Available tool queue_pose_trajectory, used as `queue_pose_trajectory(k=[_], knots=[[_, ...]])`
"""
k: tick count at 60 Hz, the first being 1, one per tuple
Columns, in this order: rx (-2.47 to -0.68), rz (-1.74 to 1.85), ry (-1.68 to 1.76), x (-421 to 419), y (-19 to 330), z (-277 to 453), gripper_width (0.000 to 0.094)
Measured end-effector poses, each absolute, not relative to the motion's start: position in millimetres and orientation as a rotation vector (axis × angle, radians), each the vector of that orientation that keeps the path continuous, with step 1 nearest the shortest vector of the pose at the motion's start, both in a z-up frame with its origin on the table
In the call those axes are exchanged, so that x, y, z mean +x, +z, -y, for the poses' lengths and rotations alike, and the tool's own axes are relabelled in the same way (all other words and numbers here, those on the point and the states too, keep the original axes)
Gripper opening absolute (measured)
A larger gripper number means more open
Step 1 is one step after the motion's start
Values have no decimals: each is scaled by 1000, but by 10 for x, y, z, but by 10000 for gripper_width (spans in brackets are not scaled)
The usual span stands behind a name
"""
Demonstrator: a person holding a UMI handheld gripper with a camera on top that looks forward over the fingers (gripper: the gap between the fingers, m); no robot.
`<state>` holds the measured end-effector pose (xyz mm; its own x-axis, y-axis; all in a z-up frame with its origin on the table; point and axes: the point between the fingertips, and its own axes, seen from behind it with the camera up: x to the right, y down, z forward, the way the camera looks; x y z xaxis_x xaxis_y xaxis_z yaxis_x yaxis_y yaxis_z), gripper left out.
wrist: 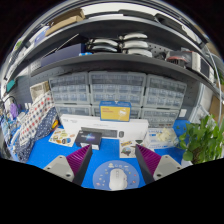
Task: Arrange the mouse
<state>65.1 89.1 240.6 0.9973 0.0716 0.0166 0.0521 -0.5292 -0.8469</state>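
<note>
gripper (117, 166): fingers stood wide apart, gripping nothing | white mouse (118, 180): lay between the fingers on blue mat (100, 175), gaps either side | progress: grasp apparently not yet made, arranging left

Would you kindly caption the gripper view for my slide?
Open claw poised over a white mouse on a blue mat, cluttered shelves behind.

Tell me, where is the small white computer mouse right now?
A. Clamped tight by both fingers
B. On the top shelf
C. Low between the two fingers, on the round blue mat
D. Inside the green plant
C: the small white computer mouse lies on the round blue mat between the open fingers of the gripper, with a gap on each side.
</note>
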Motion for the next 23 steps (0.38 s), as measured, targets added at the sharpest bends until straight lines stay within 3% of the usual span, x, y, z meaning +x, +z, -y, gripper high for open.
queue_pose_trajectory(k=[23], knots=[[-2160,97,56,491,2290,-637,881]])
